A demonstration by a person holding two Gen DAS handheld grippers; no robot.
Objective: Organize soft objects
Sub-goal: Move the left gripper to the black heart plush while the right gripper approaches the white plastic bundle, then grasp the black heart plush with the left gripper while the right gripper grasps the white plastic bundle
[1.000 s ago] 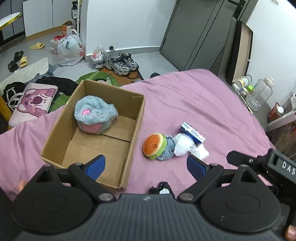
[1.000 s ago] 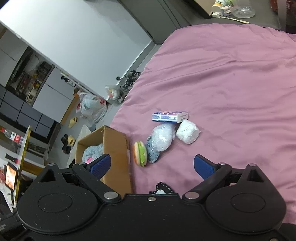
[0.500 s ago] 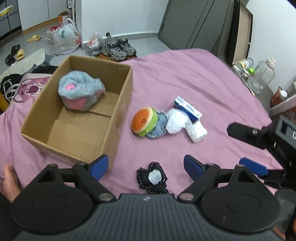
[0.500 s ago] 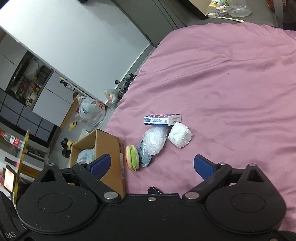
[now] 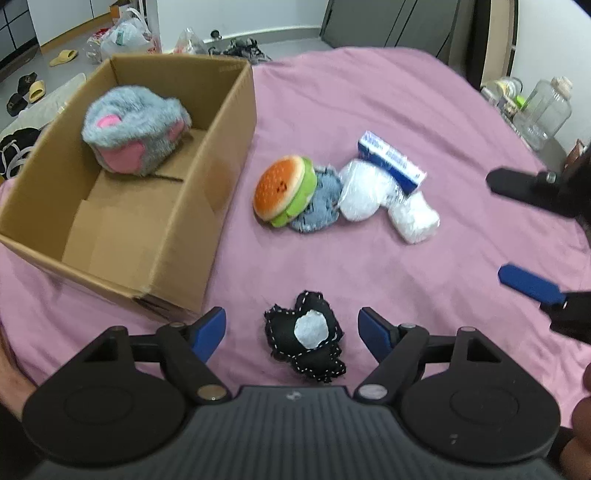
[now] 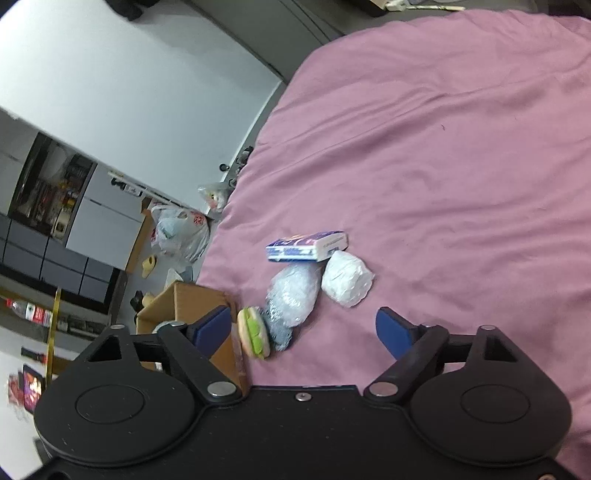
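Observation:
A cardboard box (image 5: 229, 122) sits on the pink bed at left and holds a grey and pink plush (image 5: 135, 134). A burger plush (image 5: 284, 190) leans on a denim pad (image 5: 319, 201), beside two white wrapped bundles (image 5: 364, 188) and a blue and white pack (image 5: 391, 160). A black stitched plush (image 5: 304, 332) lies between the fingertips of my open left gripper (image 5: 293, 328). My right gripper (image 6: 304, 330) is open and empty, near the burger plush (image 6: 253, 338); it also shows at the right of the left wrist view (image 5: 524, 236).
The pink bed sheet (image 6: 443, 166) spreads wide to the right. Beyond the bed lie shoes, bags (image 5: 125, 35) and slippers on the floor. Bottles and a jar (image 5: 546, 107) stand at the bed's far right side. A dark wardrobe stands behind.
My left gripper has moved forward and down toward the bed, so the black plush now lies between its fingertips. The right gripper has shifted closer to the pile.

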